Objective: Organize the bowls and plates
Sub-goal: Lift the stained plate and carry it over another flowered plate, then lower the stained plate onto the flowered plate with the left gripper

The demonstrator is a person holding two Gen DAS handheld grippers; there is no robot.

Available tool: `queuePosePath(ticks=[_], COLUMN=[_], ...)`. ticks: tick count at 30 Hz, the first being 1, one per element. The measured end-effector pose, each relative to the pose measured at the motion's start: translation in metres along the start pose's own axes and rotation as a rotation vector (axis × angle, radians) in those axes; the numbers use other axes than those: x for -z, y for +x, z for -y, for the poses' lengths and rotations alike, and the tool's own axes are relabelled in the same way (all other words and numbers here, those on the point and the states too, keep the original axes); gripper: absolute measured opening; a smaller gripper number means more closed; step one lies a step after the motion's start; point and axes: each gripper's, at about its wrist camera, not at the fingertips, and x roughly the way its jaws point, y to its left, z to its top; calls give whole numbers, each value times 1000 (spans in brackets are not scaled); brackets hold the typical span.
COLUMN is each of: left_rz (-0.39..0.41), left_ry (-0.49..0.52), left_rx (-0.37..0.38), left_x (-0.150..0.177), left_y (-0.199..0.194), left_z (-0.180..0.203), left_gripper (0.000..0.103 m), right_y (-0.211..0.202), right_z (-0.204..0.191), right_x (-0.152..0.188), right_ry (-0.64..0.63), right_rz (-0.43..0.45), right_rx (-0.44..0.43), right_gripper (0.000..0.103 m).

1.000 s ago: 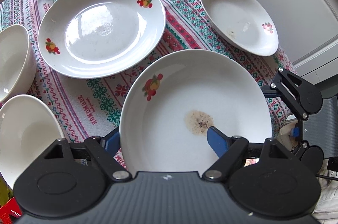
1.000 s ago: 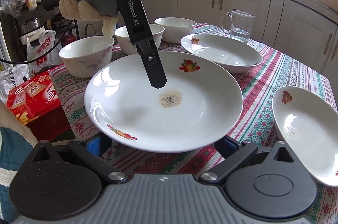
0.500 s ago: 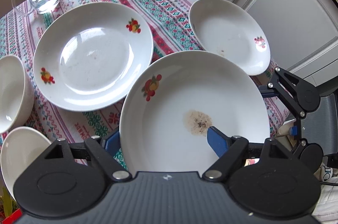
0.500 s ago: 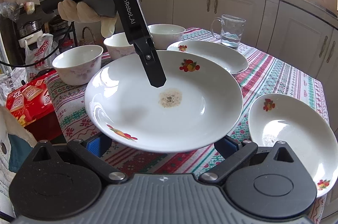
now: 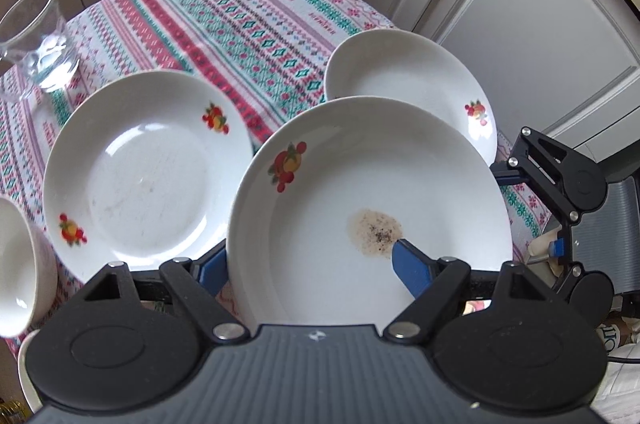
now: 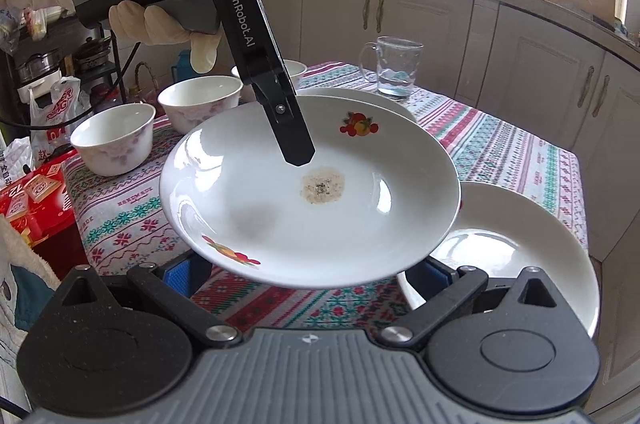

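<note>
Right wrist view: left gripper (image 6: 298,160) angled steeply down, held by gloved hand (image 6: 160,4); stained plate (image 6: 312,192) clamped at rim, one finger inside, other beneath, plate raised above tablecloth (image 6: 500,144). Right gripper (image 6: 308,272) positioned under plate's near edge; jaw state cannot be told. Second plate (image 5: 140,176) seen left, third plate (image 5: 408,76) partly overlapped behind. Bowls (image 6: 116,136) and glass mug (image 6: 394,68) placed further back.
</note>
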Motion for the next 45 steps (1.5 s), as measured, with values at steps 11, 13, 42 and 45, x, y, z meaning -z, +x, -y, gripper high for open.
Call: queuePosePath(ticks=[11,13,42,45], left_rz=[-13,-17,-52,-56], left_ry=[80,97,202,210], left_rx=[25,28,84,84], left_x=[-45,-54,-104,-105], left_y=[22,26,88,91], left_z=[27,32,60,60], left_gripper=[83,83,83,83], right_y=[-21,-25,-49,-50], right_z=[34,39,73,76], right_x=[12,16,49,49], right_ry=[62,75,188,199], right_rz=[16,18,2,5], right_rx=[67,80,187,187], right_gripper=[103,103,103,103])
